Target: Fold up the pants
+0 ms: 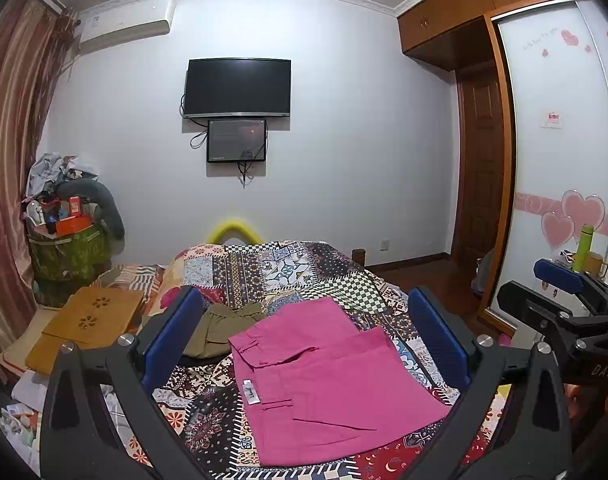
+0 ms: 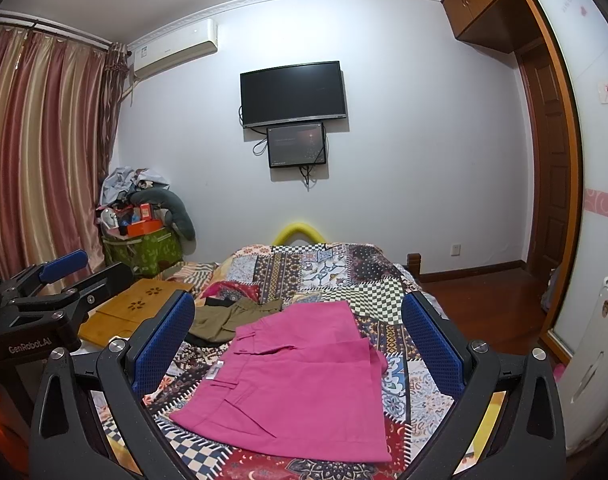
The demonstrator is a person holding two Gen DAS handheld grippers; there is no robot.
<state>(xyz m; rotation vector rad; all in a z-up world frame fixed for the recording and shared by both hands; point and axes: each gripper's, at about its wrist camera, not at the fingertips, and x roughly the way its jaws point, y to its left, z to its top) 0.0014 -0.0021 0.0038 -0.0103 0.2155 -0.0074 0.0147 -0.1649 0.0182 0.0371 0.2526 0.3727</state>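
Plainly, both grippers stand wide open with nothing between their blue pads, held above the near end of the bed [image 1: 287, 268] and clear of the cloth. The left gripper [image 1: 304, 336] frames the pants [image 1: 328, 380] between its fingers; the right gripper [image 2: 299, 340] does the same in its own view. Each also shows in the other's camera: the right gripper at the right edge of the left view, the left gripper at the left edge of the right view, so the two are side by side and apart.

The pants lie near the middle of the quilt [image 2: 328, 276], with bare patchwork on the far side and a strip of it on the right before the bed edge drops to the wood floor [image 2: 484, 304]. On the left, olive shorts [image 1: 219, 328] lie just beyond the pants' far-left corner; whether they touch cannot be told. A wooden board [image 1: 91, 316] sits further left.

The pants are bright pink and folded into a flat, roughly square stack of layers. The waistband runs along the left side, with a white label [image 1: 251, 392] at its edge. An upper layer's edges cross the stack at a slight angle, and the right edges do not line up. The surface is mostly smooth.
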